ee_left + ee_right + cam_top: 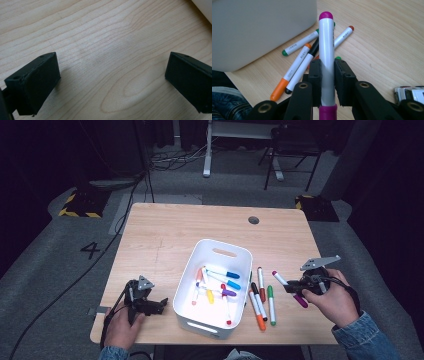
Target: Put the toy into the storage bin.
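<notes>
Holding: my right gripper pinches the purple marker mid-barrel — ready for the bin.
Left gripper: jaws spread, idle — resting.

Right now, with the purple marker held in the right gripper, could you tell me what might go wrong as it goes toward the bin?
1. The purple marker sticks far out of the right gripper; its tip could catch the white bin rim.
2. A low path could scatter the loose markers lying between gripper and bin.
3. The marker's smooth barrel might slip if it is bumped.
</notes>
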The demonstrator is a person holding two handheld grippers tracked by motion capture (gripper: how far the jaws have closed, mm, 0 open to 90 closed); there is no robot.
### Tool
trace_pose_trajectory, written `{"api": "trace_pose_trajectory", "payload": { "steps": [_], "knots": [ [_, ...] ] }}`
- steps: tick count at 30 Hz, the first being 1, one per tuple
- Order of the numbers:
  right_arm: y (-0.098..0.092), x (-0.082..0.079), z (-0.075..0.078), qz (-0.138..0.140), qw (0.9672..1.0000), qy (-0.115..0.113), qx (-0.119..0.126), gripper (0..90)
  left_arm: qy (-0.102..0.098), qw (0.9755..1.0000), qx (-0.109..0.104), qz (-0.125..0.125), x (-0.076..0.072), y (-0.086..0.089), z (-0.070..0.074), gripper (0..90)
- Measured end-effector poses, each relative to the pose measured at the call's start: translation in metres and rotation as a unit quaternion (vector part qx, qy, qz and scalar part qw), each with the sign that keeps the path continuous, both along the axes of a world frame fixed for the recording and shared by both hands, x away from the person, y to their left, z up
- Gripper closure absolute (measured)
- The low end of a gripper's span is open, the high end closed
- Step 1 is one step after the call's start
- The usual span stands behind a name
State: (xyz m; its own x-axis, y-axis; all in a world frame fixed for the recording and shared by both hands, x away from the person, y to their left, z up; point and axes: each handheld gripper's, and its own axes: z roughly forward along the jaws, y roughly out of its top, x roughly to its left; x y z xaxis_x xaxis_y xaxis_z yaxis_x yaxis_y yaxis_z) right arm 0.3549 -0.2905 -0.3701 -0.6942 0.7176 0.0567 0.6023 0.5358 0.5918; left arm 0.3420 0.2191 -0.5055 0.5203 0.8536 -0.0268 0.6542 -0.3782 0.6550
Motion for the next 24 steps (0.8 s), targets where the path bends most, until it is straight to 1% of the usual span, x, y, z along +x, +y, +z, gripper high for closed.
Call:
{"api": "trace_pose_trajectory", "payload": {
  "steps": [6,10,12,16,18,22,24],
  "knots": [
    [0.007,0.0,0.013,0.014,0.9998,-0.011,0.008,77.0,0.0,1.0,0.0,0.0,0.0,0.0,0.0,0.0],
    [0.016,0.001,0.022,0.03,0.9993,-0.014,0.014,76.9,0.001,1.0,-0.001,-0.001,0.0,0.0,0.0,0.0],
    [0.022,0.002,0.026,0.039,0.999,-0.014,0.016,76.9,0.001,1.0,0.0,0.0,0.0,0.0,0.0,0.0],
    [0.033,0.007,0.036,0.058,0.9979,-0.023,0.013,76.9,0.0,1.0,-0.001,-0.001,-0.001,0.0,0.0,0.0],
    [0.04,0.009,0.041,0.065,0.9975,-0.025,0.014,76.9,-0.003,1.0,-0.001,0.0,-0.001,0.0,-0.001,0.0],
    [0.055,0.014,0.05,0.084,0.996,-0.03,0.014,77.0,-0.003,1.0,-0.001,0.0,-0.001,0.0,-0.001,0.0],
    [0.063,0.016,0.054,0.088,0.9955,-0.031,0.016,76.9,-0.003,1.0,-0.001,0.0,-0.001,0.0,-0.001,0.0]
  ]
}}
